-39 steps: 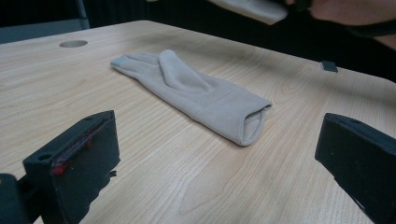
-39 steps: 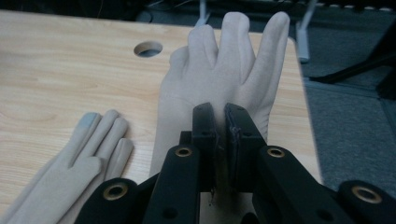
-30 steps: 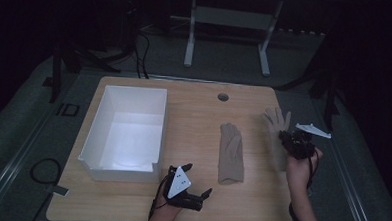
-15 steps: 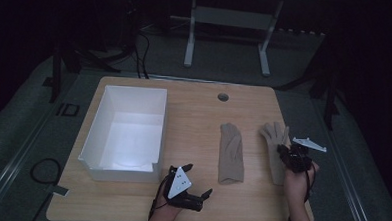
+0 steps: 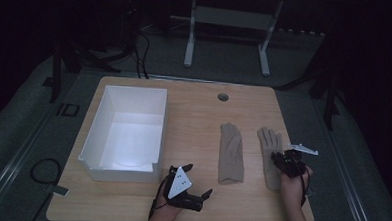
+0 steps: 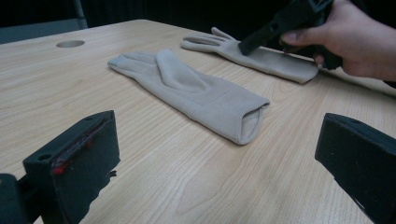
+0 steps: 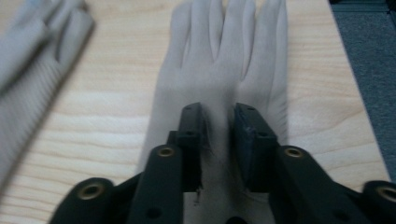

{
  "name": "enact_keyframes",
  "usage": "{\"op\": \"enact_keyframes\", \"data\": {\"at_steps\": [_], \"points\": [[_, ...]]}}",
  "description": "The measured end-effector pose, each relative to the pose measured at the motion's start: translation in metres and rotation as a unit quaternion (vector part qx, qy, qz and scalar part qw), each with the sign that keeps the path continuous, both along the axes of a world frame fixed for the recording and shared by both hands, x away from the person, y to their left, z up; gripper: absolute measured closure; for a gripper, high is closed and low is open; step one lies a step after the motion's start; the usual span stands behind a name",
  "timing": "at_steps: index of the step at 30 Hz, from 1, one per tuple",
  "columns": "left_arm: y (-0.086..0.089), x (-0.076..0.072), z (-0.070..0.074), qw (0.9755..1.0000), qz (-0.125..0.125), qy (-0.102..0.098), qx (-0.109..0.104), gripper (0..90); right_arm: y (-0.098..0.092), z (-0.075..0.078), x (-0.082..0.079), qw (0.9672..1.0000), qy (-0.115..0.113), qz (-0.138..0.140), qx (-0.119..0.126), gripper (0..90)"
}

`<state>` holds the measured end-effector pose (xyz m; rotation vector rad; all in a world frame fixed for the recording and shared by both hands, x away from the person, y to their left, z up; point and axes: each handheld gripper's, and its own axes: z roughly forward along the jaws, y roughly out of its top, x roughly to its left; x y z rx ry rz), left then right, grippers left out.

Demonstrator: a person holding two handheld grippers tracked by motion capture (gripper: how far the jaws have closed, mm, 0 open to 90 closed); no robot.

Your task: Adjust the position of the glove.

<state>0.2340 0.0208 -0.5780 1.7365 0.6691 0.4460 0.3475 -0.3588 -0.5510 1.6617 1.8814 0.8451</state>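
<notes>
Two beige gloves lie flat on the wooden table, fingers pointing away from me. The left glove (image 5: 231, 152) (image 6: 187, 88) lies apart from both grippers. My right gripper (image 5: 284, 160) (image 7: 219, 126) is low over the wrist half of the right glove (image 5: 268, 142) (image 7: 219, 51). Its jaws have just been opening and stand a little apart, with glove fabric showing in the gap and not pinched. My left gripper (image 5: 198, 179) (image 6: 215, 158) rests near the table's front edge, open wide with nothing between its jaws, pointed at the left glove's cuff.
A white open box (image 5: 97, 122) stands on the left half of the table. A round cable hole (image 5: 223, 97) sits near the far edge. The right glove lies close to the table's right edge (image 7: 355, 93). Dark floor and a stand's legs lie beyond.
My right gripper has come down with the right glove, which hung raised before and now lies flat on the table. Its jaws have parted. The left gripper has stayed put.
</notes>
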Motion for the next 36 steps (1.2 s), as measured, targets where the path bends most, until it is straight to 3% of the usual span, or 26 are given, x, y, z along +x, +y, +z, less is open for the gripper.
{"op": "enact_keyframes", "data": {"at_steps": [5, 6, 9, 10, 11, 14, 20, 30, 34, 36], "points": [[0.0, 0.0, 0.0, 1.0, 0.0, 0.0, 0.0, 0.2, 0.0, 0.0, 0.0, 1.0, -0.003, 0.008, -0.001, 66.5], [0.0, 0.0, 0.0, 1.0, 0.0, 0.0, 0.0, 0.1, 0.0, 0.004, -0.001, 0.9997, -0.007, 0.021, -0.01, 61.3], [0.0, 0.0, 0.0, 1.0, 0.0, 0.0, 0.001, 0.2, 0.0, 0.006, -0.001, 0.999, -0.012, 0.04, -0.014, 60.2], [0.0, 0.0, 0.0, 1.0, 0.0, 0.0, 0.001, 0.2, 0.001, 0.01, 0.0, 0.9968, -0.024, 0.063, -0.042, 58.4], [0.0, 0.0, 0.0, 1.0, 0.0, 0.0, 0.001, 0.2, 0.001, 0.01, 0.0, 0.9968, -0.024, 0.063, -0.042, 58.4], [0.0, 0.0, 0.0, 1.0, 0.0, 0.0, 0.001, 0.1, -0.004, 0.018, 0.001, 0.992, -0.046, 0.106, -0.052, 57.5], [0.0, 0.0, 0.0, 1.0, 0.0, 0.001, 0.002, 0.2, -0.015, 0.021, 0.003, 0.9863, -0.042, 0.147, -0.063, 56.4], [0.0, 0.0, 0.0, 1.0, 0.001, 0.002, 0.003, 0.2, -0.019, -0.003, 0.002, 0.9878, -0.027, 0.145, -0.05, 50.6], [0.0, 0.0, 0.0, 1.0, 0.0, 0.003, 0.002, 0.2, -0.018, -0.005, 0.002, 0.9882, -0.027, 0.143, -0.049, 51.8], [0.0, 0.0, 0.0, 1.0, 0.0, 0.003, 0.002, 0.2, -0.018, -0.005, 0.002, 0.9884, -0.023, 0.144, -0.043, 56.6]]}}
